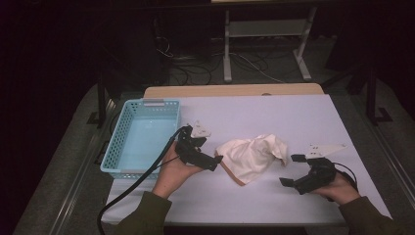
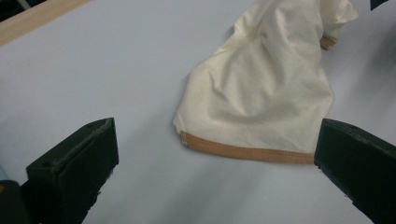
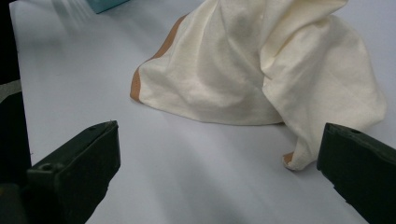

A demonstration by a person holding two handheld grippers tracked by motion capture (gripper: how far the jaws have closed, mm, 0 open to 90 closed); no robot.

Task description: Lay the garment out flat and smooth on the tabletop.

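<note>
From the high view, the cream cloth [image 1: 254, 155] lies crumpled mid-table, right of the blue basket [image 1: 142, 137], between the left gripper [image 1: 214, 160] and right gripper [image 1: 289, 170]; neither touches it. In the left gripper view, jaws stand wide, the tan hem [image 2: 247, 151] just ahead: recommend closing on that hem's near corner, low to the table [image 2: 93, 70]. In the right gripper view, jaws are likewise wide; the drooping corner [image 3: 296, 158] near the right-hand jaw is the sounder pinch point.
</note>
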